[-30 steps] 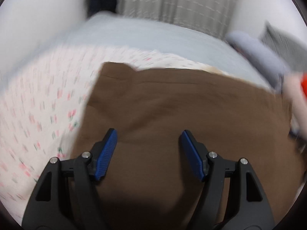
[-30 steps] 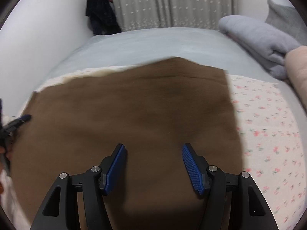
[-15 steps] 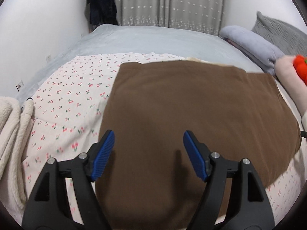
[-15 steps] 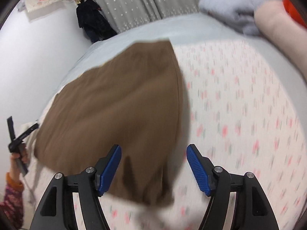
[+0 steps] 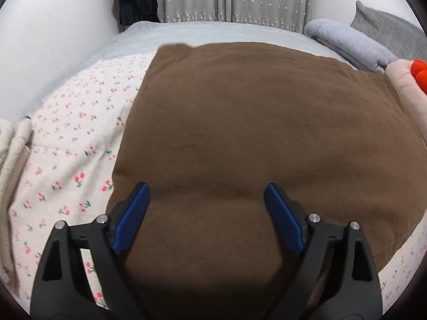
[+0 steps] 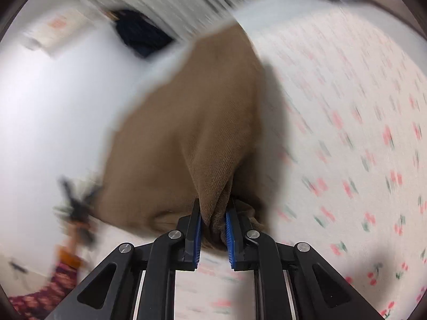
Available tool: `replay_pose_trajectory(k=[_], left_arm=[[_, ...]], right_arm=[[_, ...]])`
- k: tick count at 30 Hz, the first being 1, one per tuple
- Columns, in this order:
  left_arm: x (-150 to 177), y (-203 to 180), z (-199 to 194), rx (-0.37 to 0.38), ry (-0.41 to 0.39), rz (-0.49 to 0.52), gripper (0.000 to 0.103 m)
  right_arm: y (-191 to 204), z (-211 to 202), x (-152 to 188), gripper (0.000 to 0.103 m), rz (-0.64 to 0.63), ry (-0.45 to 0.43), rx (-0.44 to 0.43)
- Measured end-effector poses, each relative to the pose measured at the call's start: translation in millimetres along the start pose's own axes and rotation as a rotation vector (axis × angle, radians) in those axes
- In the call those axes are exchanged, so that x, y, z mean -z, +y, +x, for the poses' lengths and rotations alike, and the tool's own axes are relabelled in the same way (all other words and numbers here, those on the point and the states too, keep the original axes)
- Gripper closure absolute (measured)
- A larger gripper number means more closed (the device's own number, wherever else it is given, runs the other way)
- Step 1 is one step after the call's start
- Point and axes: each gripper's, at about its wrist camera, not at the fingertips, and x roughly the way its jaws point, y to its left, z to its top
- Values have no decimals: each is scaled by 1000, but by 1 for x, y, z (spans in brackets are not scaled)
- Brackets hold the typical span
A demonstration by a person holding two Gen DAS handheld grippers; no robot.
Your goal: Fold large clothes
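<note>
A large brown garment (image 5: 253, 133) lies spread flat on the cherry-print sheet (image 5: 69, 144) of a bed. My left gripper (image 5: 206, 200) is open and empty, hovering over the garment's near part, close to its left edge. In the right wrist view my right gripper (image 6: 213, 213) is shut on a bunched corner of the brown garment (image 6: 186, 133). The cloth is pulled up from that corner. This view is blurred by motion.
A grey folded blanket (image 5: 347, 40) and a grey pillow (image 5: 387, 29) lie at the far right. A peach cushion (image 5: 408, 88) with an orange toy (image 5: 420, 73) is at the right edge. A cream fleece (image 5: 10, 160) lies left. Dark clothing (image 5: 136, 0) hangs by the curtain.
My right gripper has swung to the garment's near right corner and closed on it, lifting the cloth. My left gripper stayed open and came lower over the garment.
</note>
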Motion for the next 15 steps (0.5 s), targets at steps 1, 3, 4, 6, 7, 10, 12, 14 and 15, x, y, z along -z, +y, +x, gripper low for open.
replay_pose_trajectory(k=[1, 3, 4, 6, 7, 10, 12, 14, 15], left_arm=[[0, 0, -1, -6, 5, -1, 13], [-2, 0, -6, -24, 13, 12, 13], [-4, -1, -12, -40, 16, 19, 14], [-7, -3, -26, -58, 1, 23, 14], [-9, -6, -34, -46, -20, 26, 14], [-16, -20, -54, -1, -94, 28, 14], [-22, -33, -59, 30, -115, 27, 14], [-31, -49, -56, 53, -123, 21, 14], [-34, -54, -52, 55, -119, 17, 14]], right_arm=[[0, -3, 3, 88, 8, -26, -12], [1, -13, 4, 83, 29, -52, -24], [2, -22, 3, 80, 30, -71, -6], [13, -42, 5, 72, 6, -133, 68], [17, -49, 3, 70, -19, -168, 106], [50, -71, -5, 51, -94, -286, 159], [74, -70, -23, 41, -133, -333, 162], [99, -59, -36, 37, -174, -347, 171], [110, -50, -43, 37, -189, -356, 197]])
